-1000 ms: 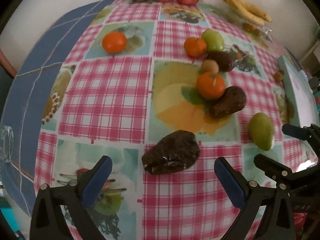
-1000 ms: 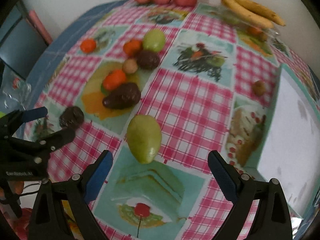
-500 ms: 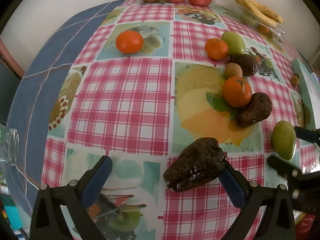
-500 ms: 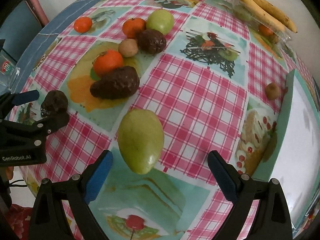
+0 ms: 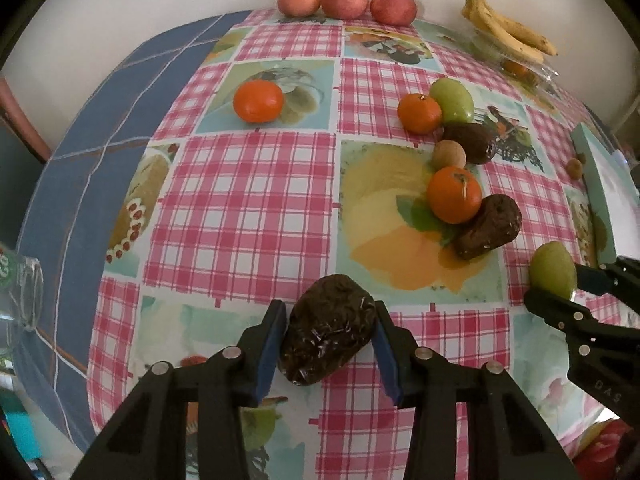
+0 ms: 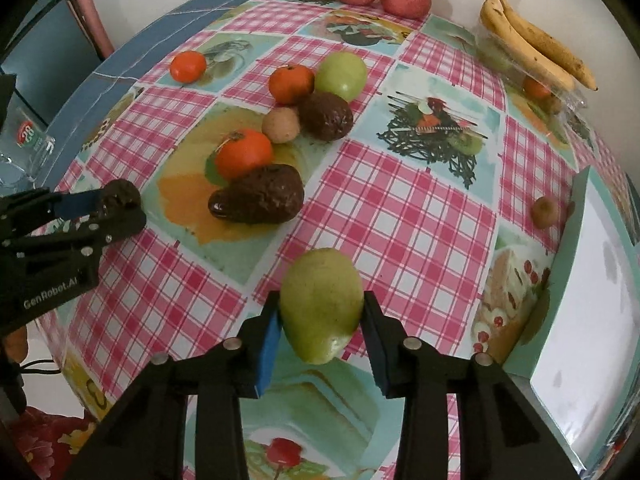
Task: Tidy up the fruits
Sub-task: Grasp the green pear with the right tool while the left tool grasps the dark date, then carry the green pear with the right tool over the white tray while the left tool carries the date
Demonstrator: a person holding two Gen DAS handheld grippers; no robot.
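My left gripper [image 5: 330, 330] is shut on a dark brown wrinkled fruit [image 5: 328, 328] at the near edge of the checked tablecloth [image 5: 248, 208]. My right gripper [image 6: 320, 316] is shut on a green mango [image 6: 322, 304]; this mango also shows in the left wrist view [image 5: 554, 270]. A cluster lies further in: two oranges [image 5: 454, 194], a second green fruit [image 5: 452, 99], a small tan fruit [image 5: 449, 155] and two more dark brown fruits [image 5: 488, 226]. A lone orange [image 5: 258, 101] lies to the left.
Three red apples [image 5: 346, 0] and bananas [image 5: 510, 32] on a clear plastic box lie at the far edge by the wall. A teal-edged white board [image 6: 584, 300] stands at the right, a small brown fruit [image 6: 543, 211] beside it. A glass [image 5: 20, 288] stands left.
Both grippers moved forward and closed: the left onto the dark brown fruit, the right onto the green mango. Both were open one second ago.
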